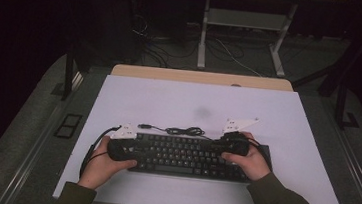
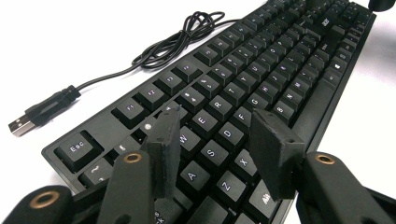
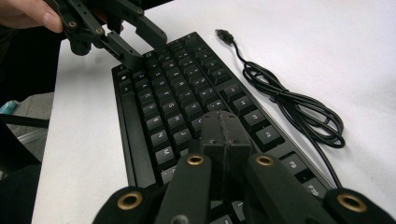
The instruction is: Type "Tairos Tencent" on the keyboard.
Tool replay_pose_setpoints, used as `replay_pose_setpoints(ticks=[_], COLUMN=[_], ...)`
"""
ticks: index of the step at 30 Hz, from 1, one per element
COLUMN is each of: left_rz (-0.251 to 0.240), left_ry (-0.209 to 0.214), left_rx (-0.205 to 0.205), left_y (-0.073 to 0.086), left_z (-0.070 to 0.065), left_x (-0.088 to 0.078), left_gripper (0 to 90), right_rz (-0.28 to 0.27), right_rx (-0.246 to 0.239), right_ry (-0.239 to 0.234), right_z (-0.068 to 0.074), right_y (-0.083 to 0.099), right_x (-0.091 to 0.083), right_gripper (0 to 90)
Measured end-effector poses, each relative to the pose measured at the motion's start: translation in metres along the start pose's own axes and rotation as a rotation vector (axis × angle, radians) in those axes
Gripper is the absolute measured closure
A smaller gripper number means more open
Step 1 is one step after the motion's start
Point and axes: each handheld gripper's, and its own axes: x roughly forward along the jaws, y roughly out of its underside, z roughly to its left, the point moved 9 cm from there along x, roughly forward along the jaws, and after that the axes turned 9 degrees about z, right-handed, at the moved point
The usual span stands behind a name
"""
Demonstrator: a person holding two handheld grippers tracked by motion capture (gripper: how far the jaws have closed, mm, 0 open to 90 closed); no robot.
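A black keyboard (image 1: 183, 157) lies lengthwise across the near half of the white table (image 1: 194, 101). Its black cable (image 1: 183, 131) is coiled just behind it and ends in a USB plug (image 2: 23, 123) lying loose on the table. My left gripper (image 2: 217, 121) hovers over the keyboard's left end (image 2: 280, 60), jaws open above the letter keys with nothing between them. My right gripper (image 3: 224, 121) is over the keyboard's right end (image 3: 173, 93), its pads pressed together and empty. The left gripper (image 3: 149, 46) also shows at the far end in the right gripper view, held by a hand.
The table's near edge runs just in front of the keyboard, and a wooden strip (image 1: 201, 77) borders its far edge. Bare white surface lies behind the coiled cable (image 3: 289, 107). Beyond the table stand a desk frame (image 1: 246, 33) and loose floor cables.
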Motion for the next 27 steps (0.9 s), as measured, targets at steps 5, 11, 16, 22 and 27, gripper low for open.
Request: replay_pose_setpoints(ticks=[5, 11, 16, 22, 27], left_rz=[-0.002, -0.003, -0.009, -0.011, -0.014], left_ry=[0.004, 0.008, 0.01, 0.013, 0.015], left_rx=[-0.002, -0.005, -0.009, -0.01, -0.009], left_y=[0.0, 0.0, -0.001, -0.001, -0.002], left_z=[-0.001, -0.001, -0.001, -0.001, -0.001], left_x=[0.001, 0.001, 0.002, 0.002, 0.002], left_gripper=[49.6, 48.1, 47.6, 47.6, 47.0], right_rz=[0.014, 0.028, 0.039, 0.055, 0.077], right_rx=[-0.005, -0.01, -0.026, -0.038, -0.044], right_ry=[-0.006, -0.017, -0.021, -0.03, -0.031], right_z=[0.002, 0.004, 0.006, 0.009, 0.011], right_y=[-0.003, -0.006, -0.008, -0.011, -0.013], right_x=[0.006, 0.014, 0.021, 0.029, 0.035], right_gripper=[89.7, 89.7, 89.7, 89.8, 89.8])
